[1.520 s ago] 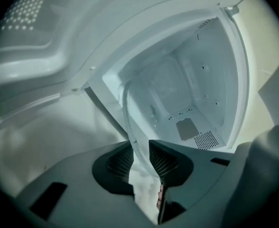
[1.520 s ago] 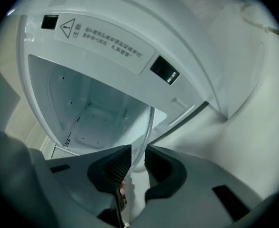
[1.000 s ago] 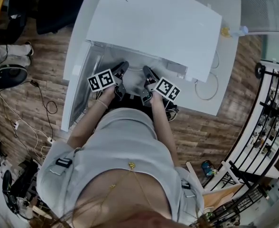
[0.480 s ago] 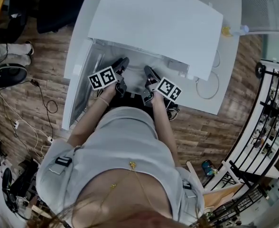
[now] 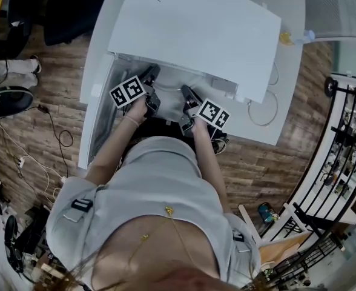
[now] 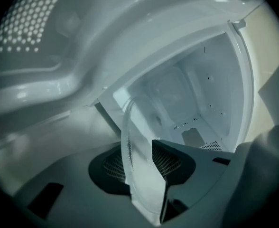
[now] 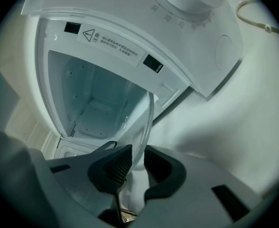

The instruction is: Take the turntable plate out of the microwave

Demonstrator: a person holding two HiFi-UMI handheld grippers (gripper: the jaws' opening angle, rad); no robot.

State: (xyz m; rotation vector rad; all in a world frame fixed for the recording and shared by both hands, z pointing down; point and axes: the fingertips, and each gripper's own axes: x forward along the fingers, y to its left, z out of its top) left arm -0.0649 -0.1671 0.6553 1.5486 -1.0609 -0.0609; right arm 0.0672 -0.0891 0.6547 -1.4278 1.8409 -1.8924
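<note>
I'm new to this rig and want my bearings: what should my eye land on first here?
The clear glass turntable plate draws the eye first. Its rim stands between the jaws of the left gripper and the right gripper, and the right one nips it. Behind it gapes the white microwave, its door swung open to the left in the head view.

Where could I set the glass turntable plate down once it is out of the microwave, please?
The microwave top is bare, bordered by the open door at the view's left. The table strip at its right is narrow and carries a looped cable. The cavity mouth is crowded by the left gripper, right gripper and turntable plate.
</note>
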